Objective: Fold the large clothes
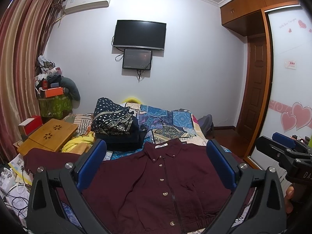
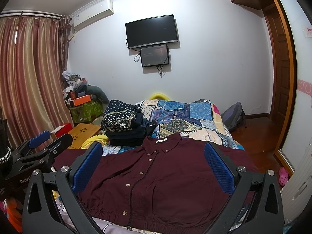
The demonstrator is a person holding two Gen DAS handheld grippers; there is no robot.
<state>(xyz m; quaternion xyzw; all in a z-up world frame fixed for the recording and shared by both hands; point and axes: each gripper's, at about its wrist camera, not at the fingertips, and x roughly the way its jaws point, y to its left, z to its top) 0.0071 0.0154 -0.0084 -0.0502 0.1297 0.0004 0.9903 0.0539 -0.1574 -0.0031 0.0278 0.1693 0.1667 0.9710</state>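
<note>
A dark maroon jacket point(image 1: 156, 185) point(image 2: 161, 177) with a collar, snap buttons and a front zip lies spread flat, front up, on the patchwork bedspread point(image 1: 165, 120) point(image 2: 187, 117). Its sleeves stretch out to both sides. My left gripper point(image 1: 156, 163) hovers over the jacket's chest, wide open, nothing between its blue pads. My right gripper point(image 2: 154, 165) hangs over the same jacket, likewise open and empty. In the left wrist view the right gripper point(image 1: 280, 148) shows at the far right edge, held by a hand. The left gripper point(image 2: 44, 142) shows at the left of the right wrist view.
A stack of folded dark clothes point(image 1: 117, 124) point(image 2: 124, 122) with a dotted patterned piece on top sits behind the jacket. A bamboo lap table point(image 1: 48, 136) and yellow cloth point(image 1: 78, 144) lie left. A backpack point(image 2: 234, 117) rests on the floor right, near the wardrobe point(image 1: 288, 78).
</note>
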